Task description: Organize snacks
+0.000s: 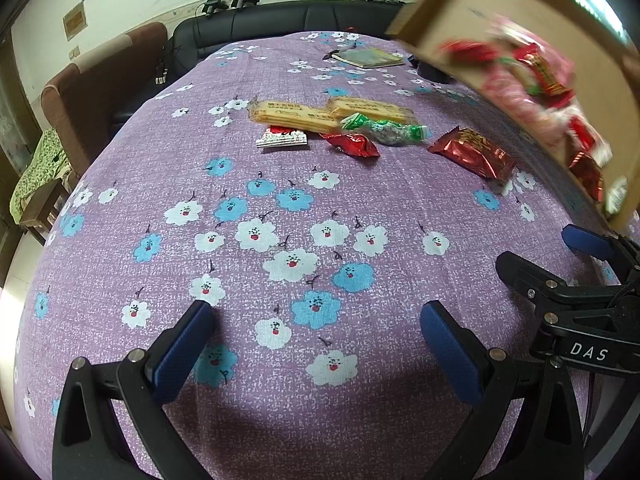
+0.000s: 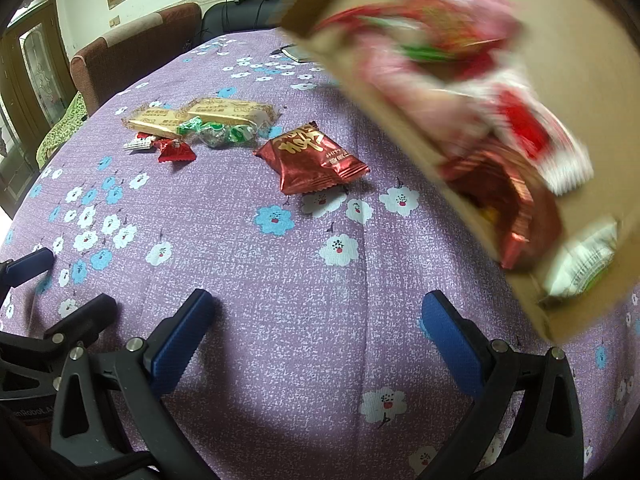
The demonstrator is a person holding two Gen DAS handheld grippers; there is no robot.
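Note:
A cardboard box (image 1: 520,12) hangs tilted and blurred above the table's right side, with several red, pink and white snack packs (image 1: 532,88) sliding inside it; what holds the box (image 2: 580,60) is hidden. On the purple flowered cloth lie two yellow biscuit packs (image 1: 296,114), a green candy pack (image 1: 384,128), a small red wrapper (image 1: 354,144), a white-and-red packet (image 1: 280,138) and a dark red packet (image 2: 312,156). My left gripper (image 1: 316,312) is open and empty, well short of them. Beside it, my right gripper (image 2: 316,304) is open and empty under the box.
A notebook (image 1: 368,57) and a dark object (image 1: 434,70) lie at the table's far end. A black sofa (image 1: 280,20) stands behind the table and a brown chair (image 1: 100,80) at its left. The flowered cloth (image 1: 280,220) between grippers and snacks is bare.

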